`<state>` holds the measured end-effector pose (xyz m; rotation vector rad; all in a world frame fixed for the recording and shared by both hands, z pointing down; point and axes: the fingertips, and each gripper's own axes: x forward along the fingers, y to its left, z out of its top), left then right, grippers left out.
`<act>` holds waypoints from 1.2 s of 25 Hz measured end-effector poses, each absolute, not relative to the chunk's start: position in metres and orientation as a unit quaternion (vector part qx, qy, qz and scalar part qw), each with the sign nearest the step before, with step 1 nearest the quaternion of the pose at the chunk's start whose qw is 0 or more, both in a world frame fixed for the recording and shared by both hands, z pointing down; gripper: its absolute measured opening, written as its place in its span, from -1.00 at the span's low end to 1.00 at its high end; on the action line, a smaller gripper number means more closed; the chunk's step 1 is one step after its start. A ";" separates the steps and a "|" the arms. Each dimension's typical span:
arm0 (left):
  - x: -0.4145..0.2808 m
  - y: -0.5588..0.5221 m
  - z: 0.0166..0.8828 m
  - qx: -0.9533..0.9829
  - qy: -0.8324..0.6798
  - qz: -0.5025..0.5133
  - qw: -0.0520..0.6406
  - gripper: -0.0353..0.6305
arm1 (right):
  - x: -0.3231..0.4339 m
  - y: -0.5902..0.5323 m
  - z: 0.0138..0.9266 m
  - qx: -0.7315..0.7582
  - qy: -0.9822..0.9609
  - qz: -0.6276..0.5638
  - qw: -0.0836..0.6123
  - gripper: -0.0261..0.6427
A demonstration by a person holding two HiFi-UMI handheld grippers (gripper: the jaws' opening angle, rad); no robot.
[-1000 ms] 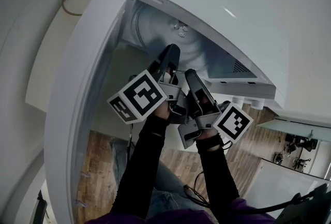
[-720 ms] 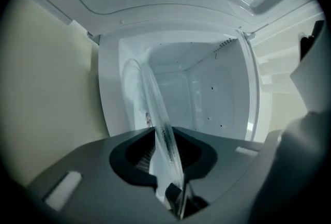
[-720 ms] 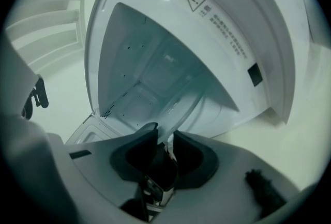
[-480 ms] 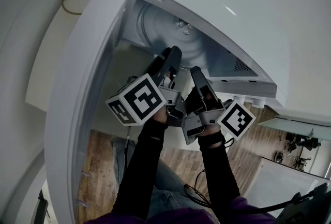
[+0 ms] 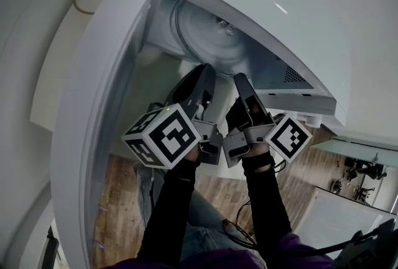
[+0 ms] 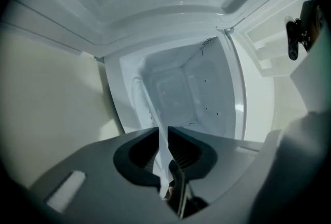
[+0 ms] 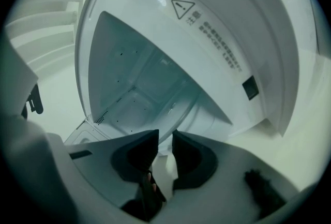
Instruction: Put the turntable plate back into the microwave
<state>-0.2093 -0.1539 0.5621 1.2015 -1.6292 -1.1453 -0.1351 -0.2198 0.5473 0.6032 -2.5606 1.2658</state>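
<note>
The microwave (image 5: 311, 7) stands with its door (image 5: 93, 106) swung wide at the left of the head view, and the turntable plate (image 5: 208, 35) lies inside the cavity, tilted rather than flat, its near rim just at the mouth. 2 black-sleeved arms reach in side by side. The left tongs (image 5: 205, 72) have just been closing and are clamped on the plate's rim: in the left gripper view the glass runs edge-on between the 2 pads (image 6: 181, 148) and on into the cavity. The right tongs (image 5: 241, 82), just beside the left pair, have also been closing; in the right gripper view their narrow gap sits on the plate's curved near edge, and they seem to pinch it. A marker cube (image 5: 163, 137) rides on the left tongs and another (image 5: 289, 137) on the right. Above the opening, the right gripper view shows a triangular warning label (image 7: 183, 9). Wooden floor (image 5: 121, 199) shows below the arms.
</note>
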 end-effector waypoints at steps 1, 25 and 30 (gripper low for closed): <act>-0.209 -0.154 0.563 0.475 -0.642 -0.452 0.399 -0.71 | -0.135 -0.220 0.549 0.206 -0.871 0.433 0.112 -0.65; -0.235 -0.160 0.575 0.443 -0.655 -0.463 0.401 -0.76 | -0.155 -0.225 0.565 0.209 -0.864 0.436 0.140 -0.67; -0.235 -0.162 0.577 0.439 -0.654 -0.471 0.397 -0.75 | -0.156 -0.227 0.566 0.216 -0.866 0.419 0.165 -0.63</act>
